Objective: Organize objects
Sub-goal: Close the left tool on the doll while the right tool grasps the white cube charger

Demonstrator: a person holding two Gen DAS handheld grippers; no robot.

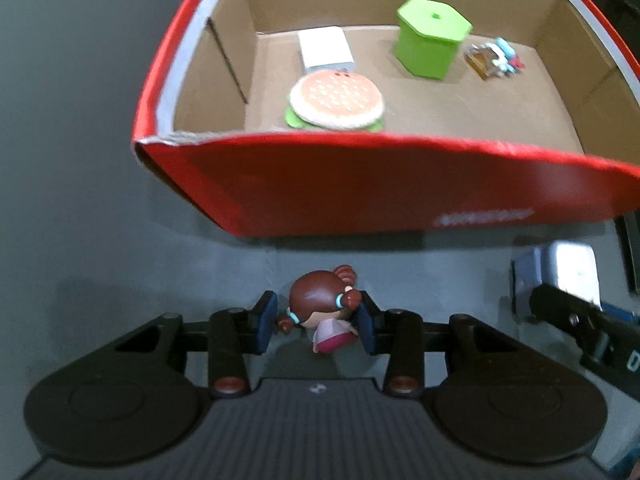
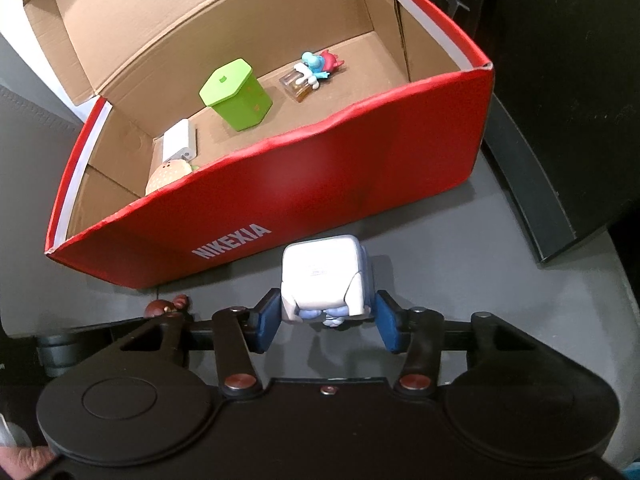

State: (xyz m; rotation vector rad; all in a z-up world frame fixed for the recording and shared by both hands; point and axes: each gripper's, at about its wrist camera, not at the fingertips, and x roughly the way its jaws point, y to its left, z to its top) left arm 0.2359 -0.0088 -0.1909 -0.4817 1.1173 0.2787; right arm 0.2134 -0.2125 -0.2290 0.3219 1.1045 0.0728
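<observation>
Table: a grey table (image 1: 80, 200) holds everything. The big box sits on it, and two toys stand in front of the box.
Red box: the red box (image 1: 360, 188) is open on top, so things can be dropped in. I think it is where all the toys go.
Green pot: a green pot with a lid (image 1: 430, 38) stands near the back wall of the box.
Burger: a flat toy burger (image 1: 336, 100) lies close to the front wall, toward the left side.
White block: a small white block (image 1: 326, 50) lies just behind the burger.
Tiny toys: a little blue and red figure on a clear cube (image 2: 310, 74) lies near the back right corner of the box.
White cube toy: the white cube toy (image 2: 322, 276) stands on the table just in front of the box.
Doll: the doll with brown hair (image 1: 320, 312) stands on the table too, to the left of the cube toy.
Right gripper: the right gripper (image 2: 326, 320) tips down at the cube toy. Its blue pads sit narrow, close on both sides of the toy. The left pad looks like it touches. I cannot tell if the right one squeezes yet.
Left gripper: the left gripper (image 1: 318, 322) tips down too. Its pads are narrow and hug the doll's hair buns, ready to lift it, I think.
Left to do: both toys are not in the box yet.
</observation>
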